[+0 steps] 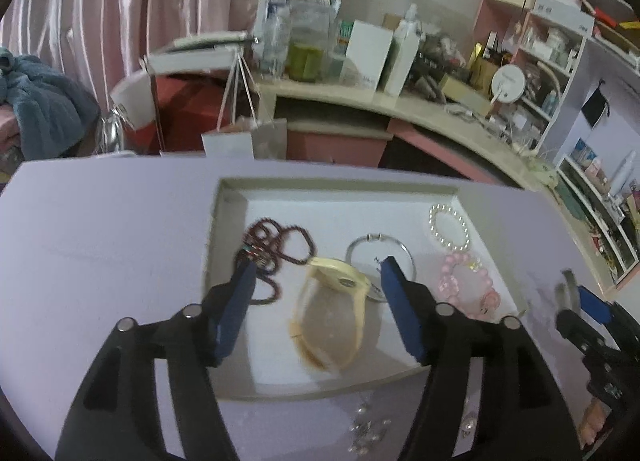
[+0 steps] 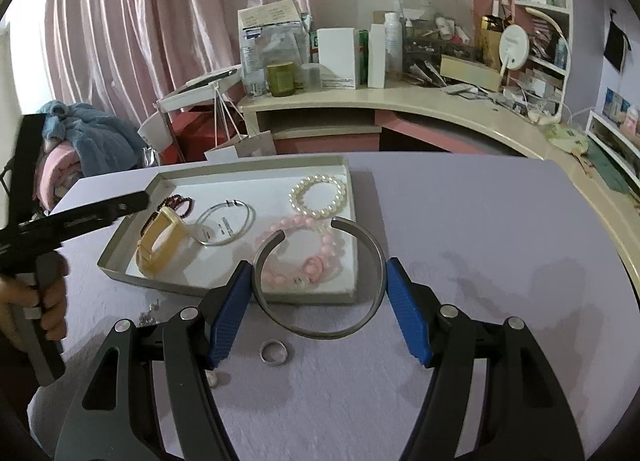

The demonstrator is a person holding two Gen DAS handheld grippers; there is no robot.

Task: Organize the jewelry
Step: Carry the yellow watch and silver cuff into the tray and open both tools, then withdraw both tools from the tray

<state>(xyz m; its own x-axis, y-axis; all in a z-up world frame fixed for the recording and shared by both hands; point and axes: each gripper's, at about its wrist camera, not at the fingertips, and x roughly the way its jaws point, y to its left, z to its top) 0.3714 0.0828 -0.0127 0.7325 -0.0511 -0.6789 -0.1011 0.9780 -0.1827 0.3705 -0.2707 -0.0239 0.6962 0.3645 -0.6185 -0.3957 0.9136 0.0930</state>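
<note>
Grey metal cuff (image 2: 320,285) pinched between the right jaws; the cream bracelet (image 1: 332,313) lies free between the spread left jaws

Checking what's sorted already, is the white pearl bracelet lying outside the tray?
No, the white pearl bracelet lies inside the shallow grey tray, near its far corner.

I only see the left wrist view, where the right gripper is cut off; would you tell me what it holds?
Observer: The right gripper is shut on a grey metal cuff bangle.
Operator: Thank you; which way does its gap face?
Observer: Away from the gripper, toward the tray and the pink bead bracelet.
Operator: Is anything loose nearby?
Observer: A silver ring lies on the table just under the cuff.
</note>
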